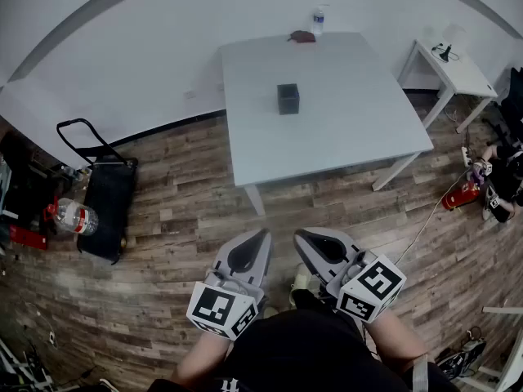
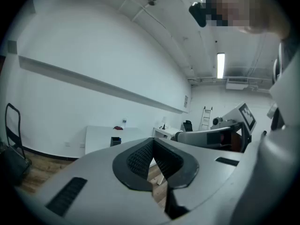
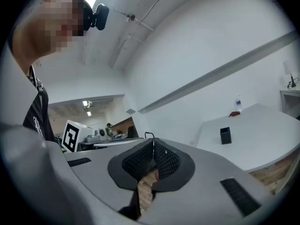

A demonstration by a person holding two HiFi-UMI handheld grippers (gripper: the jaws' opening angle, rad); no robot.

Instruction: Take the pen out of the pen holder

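Pen holder (image 1: 288, 99): mid-counter (image 1: 359, 129), well away from me; pen too small to see.
Left gripper (image 1: 260, 238), right gripper (image 1: 303, 237): jaws together, empty.
Risk: arriving with my jaws together could topple it.

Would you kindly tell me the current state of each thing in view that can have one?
left gripper: shut, empty, held low, away from the table
right gripper: shut, empty, held low
pen holder: upright on the table, untouched; no pen can be made out
small bottle: upright at the table's far edge
large bottle: lying on its side by the black cart
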